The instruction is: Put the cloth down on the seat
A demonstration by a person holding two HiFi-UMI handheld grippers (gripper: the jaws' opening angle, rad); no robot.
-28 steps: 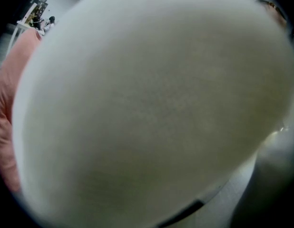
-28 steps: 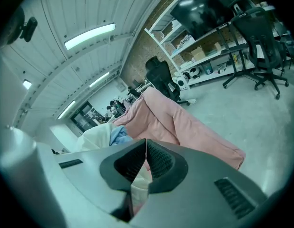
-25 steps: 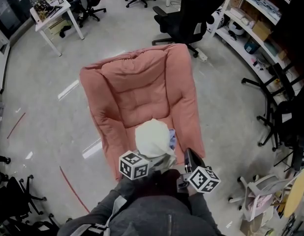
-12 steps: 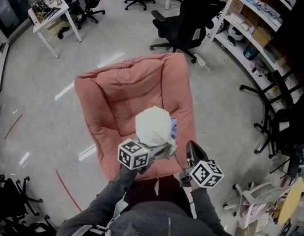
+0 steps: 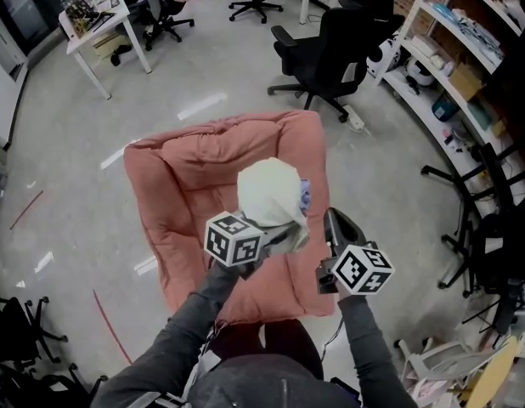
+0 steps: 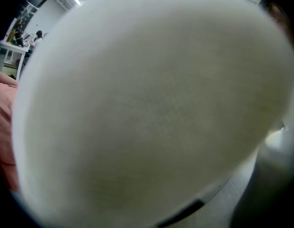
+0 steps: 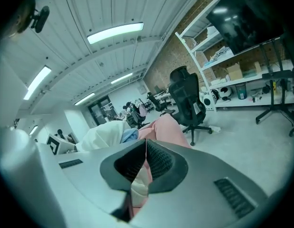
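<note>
Jaws of the left gripper (image 5: 277, 238) clamp the cloth (image 5: 269, 192) above the seat (image 5: 193, 177).

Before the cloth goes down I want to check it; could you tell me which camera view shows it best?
The head view: the whole cloth shows, bunched at the left gripper over the pink seat. The left gripper view is filled by it, blurred; the right gripper view catches one side.

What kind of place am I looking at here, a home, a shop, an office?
Most likely an office or lab workspace: a black swivel office chair, a cluttered white desk with more chairs around it, and open shelves holding boxes along one side.
</note>
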